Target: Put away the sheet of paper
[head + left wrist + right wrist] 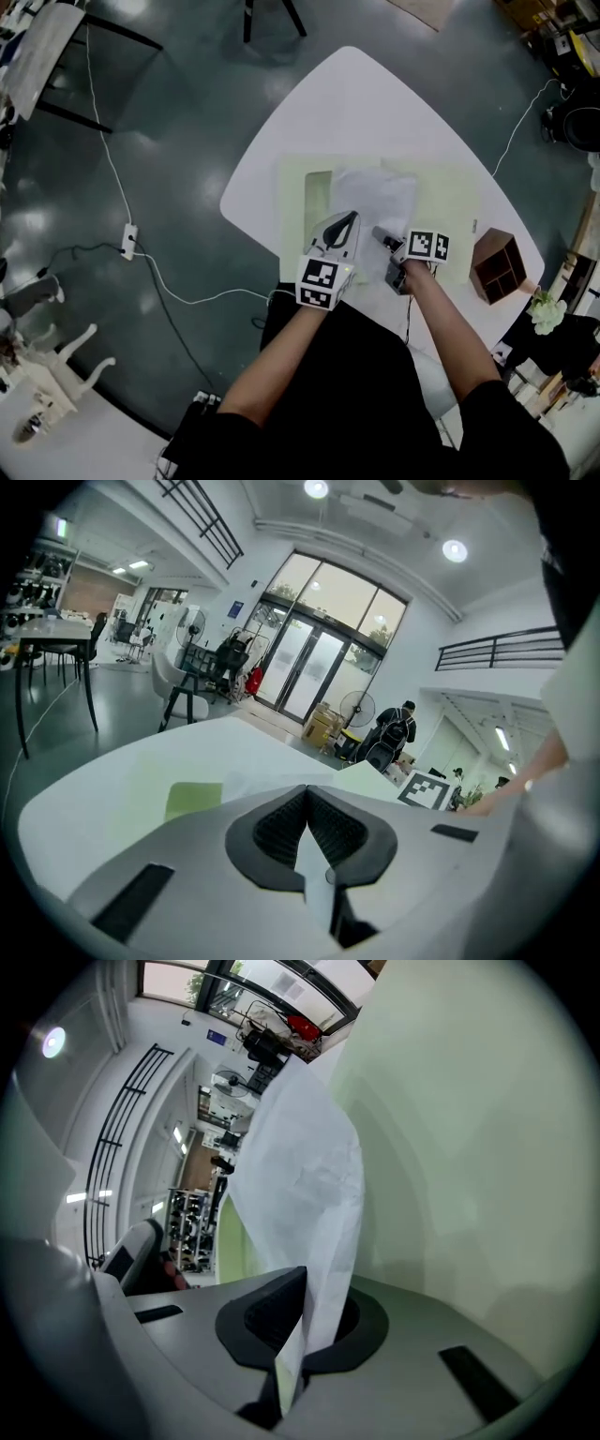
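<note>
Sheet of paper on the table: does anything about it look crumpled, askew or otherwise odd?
The sheet of paper is not flat: it is wrinkled and bows up off the pale green mat, with its near edge pinched in the left claw and right claw. Nothing looks torn or spilled.

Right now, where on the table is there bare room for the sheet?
Free: far corner of table beyond green mat; mat between paper and wooden organizer. Crowded: near edge, where left gripper and right gripper pinch the paper.
</note>
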Demonstrator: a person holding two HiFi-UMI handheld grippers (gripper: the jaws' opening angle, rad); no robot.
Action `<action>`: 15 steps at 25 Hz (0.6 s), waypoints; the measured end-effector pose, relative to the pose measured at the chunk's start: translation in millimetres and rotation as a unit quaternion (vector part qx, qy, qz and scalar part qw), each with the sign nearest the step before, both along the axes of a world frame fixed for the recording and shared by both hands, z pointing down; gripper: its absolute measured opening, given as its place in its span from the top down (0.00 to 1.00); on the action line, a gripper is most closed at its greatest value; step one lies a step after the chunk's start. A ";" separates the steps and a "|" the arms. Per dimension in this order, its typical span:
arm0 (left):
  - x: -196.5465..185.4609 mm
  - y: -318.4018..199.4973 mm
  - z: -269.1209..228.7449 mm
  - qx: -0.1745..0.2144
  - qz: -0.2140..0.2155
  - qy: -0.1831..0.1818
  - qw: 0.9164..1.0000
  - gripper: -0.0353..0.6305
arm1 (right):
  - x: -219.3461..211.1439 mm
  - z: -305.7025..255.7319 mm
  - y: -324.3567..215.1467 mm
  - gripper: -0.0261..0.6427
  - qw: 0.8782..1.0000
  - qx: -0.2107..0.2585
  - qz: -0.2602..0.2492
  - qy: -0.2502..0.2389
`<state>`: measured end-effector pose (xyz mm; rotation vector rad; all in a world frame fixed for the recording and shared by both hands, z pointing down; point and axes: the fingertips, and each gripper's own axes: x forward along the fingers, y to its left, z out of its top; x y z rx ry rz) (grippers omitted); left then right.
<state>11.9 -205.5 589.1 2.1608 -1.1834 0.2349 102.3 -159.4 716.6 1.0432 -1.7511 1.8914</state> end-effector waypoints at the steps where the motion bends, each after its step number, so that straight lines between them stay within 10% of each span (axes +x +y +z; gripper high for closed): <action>1: 5.8 -6.3 4.9 -0.004 0.004 0.003 1.000 0.94 | -0.3 0.5 0.5 0.96 1.000 0.000 -0.006 0.004; 15: 33.3 -41.2 79.6 -0.104 0.002 0.002 0.995 0.94 | -2.4 4.0 8.8 0.96 0.998 0.007 -0.064 0.024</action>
